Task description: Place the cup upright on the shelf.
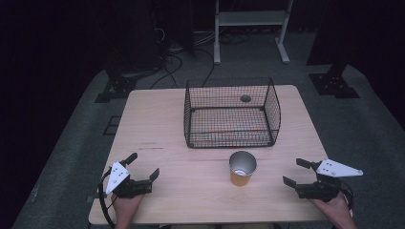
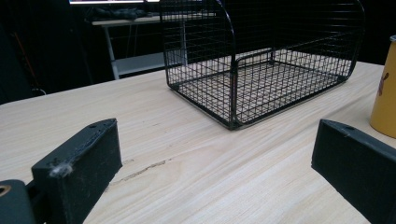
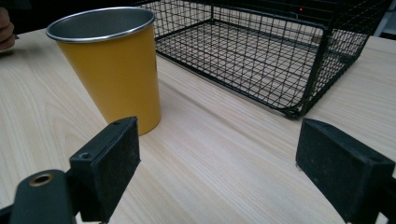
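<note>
- Now, at the left of the high view, the left claw (image 1: 143, 165) is hovering over the near-left part of the table (image 1: 157, 124) with its jaws standing wide apart and nothing between them.
- Its own view is showing those jaws spread, with bare wood between them and the basket (image 2: 261, 70) ahead; the cup (image 2: 385, 88) is peeking in at that view's right edge.
- Moving right, the cup (image 1: 242, 168) is standing upright in the middle of the table, just in front of the basket (image 1: 231, 113) and apart from it, between the two claws.
- It is looking like a stiff metal tumbler, yellow outside, bare steel inside, and seemingly empty, so it should be light and rigid but smooth and a little slippery.
- Because the wall is tapering toward the base, a grip across the middle of the body, jaws level, is looking safest; a pinch on the rim could tip it.
- Farther right, the right claw (image 1: 295, 172) is resting near the table's front-right edge, jaws apart and holding nothing.
- In the right gripper view the cup (image 3: 112, 65) is sitting just beyond the left jaw, not touching it, with the basket (image 3: 275, 51) behind; this claw is looking the better placed to take the cup.
</note>
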Demonstrator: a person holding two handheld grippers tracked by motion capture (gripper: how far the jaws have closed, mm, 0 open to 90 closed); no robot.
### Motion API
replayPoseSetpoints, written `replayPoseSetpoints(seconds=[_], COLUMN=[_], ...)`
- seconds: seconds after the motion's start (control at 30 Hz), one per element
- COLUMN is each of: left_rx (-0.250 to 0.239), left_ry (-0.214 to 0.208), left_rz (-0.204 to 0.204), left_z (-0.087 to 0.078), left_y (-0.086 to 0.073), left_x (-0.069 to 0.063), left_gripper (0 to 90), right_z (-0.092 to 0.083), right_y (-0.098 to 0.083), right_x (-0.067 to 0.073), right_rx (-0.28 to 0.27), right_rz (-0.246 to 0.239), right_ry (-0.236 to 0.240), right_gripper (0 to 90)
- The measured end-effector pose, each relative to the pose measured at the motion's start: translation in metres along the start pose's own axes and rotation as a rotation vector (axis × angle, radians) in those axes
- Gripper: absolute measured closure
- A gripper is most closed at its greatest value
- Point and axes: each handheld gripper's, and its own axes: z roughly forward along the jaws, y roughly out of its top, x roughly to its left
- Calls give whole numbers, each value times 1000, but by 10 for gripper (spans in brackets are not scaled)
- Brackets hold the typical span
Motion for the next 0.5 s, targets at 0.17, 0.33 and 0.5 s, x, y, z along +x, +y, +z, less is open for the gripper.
replayPoseSetpoints(seconds=[0.17,0.33,0.5], left_rx=[0,0,0], left_ry=[0,0,0], left_rz=[1,2,2], left_z=[0,0,0], left_y=[0,0,0], left_x=[0,0,0], left_gripper=[8,8,8], right_z=[5,10,16], right_y=[2,5,8], right_x=[5,9,14], right_rx=[12,16,25], right_rz=[-13,-24,-42], right_ry=[17,42,61], right_gripper=[129,128,128])
